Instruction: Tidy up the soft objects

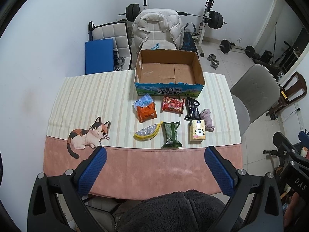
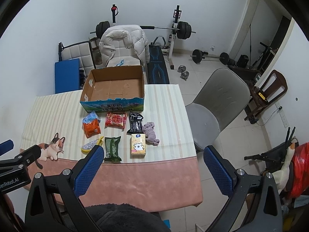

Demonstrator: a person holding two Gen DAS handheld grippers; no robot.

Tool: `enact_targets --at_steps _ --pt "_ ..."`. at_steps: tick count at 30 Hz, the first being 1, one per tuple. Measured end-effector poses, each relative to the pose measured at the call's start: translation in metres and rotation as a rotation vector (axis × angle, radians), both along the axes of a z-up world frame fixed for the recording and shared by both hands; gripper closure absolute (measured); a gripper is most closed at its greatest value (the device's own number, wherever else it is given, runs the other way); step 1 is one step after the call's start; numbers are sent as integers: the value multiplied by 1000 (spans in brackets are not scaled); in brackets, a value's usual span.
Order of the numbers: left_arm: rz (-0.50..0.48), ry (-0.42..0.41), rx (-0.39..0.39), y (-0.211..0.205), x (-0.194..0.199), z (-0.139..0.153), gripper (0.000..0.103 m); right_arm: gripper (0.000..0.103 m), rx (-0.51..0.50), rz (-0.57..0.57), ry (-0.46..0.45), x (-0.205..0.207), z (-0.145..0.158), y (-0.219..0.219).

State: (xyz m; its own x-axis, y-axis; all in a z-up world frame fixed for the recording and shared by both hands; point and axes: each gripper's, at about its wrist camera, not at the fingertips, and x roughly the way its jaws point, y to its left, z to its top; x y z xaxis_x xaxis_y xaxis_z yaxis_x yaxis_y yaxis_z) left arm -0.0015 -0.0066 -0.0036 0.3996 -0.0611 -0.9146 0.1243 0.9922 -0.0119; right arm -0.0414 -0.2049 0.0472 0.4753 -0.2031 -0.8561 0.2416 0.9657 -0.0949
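An empty cardboard box [image 1: 199, 71] [image 2: 85, 93] stands at the table's far side. In front of it lie an orange packet [image 1: 146, 112] [image 2: 91, 128], a red packet [image 1: 172, 104] [image 2: 115, 120], a black packet [image 1: 192, 108] [image 2: 135, 124], a purple cloth [image 1: 207, 118] [image 2: 150, 133], a yellow tissue pack [image 1: 197, 132] [image 2: 137, 145], a green packet [image 1: 171, 134] [image 2: 112, 148] and a silver-yellow pouch [image 1: 147, 132] [image 2: 89, 145]. My left gripper [image 1: 155, 150] is open and empty above the table's near edge. My right gripper [image 2: 153, 149] is open and empty, near the table's right front corner.
The table [image 1: 81, 96] [image 2: 166, 177] has a striped and pink cloth with a cat print [image 1: 87, 135] [image 2: 52, 147]. A grey chair [image 1: 253, 96] [image 2: 216, 108] stands at the right, a chair with a white jacket [image 1: 158, 27] [image 2: 123, 42] behind the box. Weights lie on the floor.
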Motion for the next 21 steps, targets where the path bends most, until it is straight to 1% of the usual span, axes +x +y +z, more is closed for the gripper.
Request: enact_targets --at_steps 21 --pt "1 -9 -2 2 -3 3 0 0 -5 -1 -8 -1 8 2"
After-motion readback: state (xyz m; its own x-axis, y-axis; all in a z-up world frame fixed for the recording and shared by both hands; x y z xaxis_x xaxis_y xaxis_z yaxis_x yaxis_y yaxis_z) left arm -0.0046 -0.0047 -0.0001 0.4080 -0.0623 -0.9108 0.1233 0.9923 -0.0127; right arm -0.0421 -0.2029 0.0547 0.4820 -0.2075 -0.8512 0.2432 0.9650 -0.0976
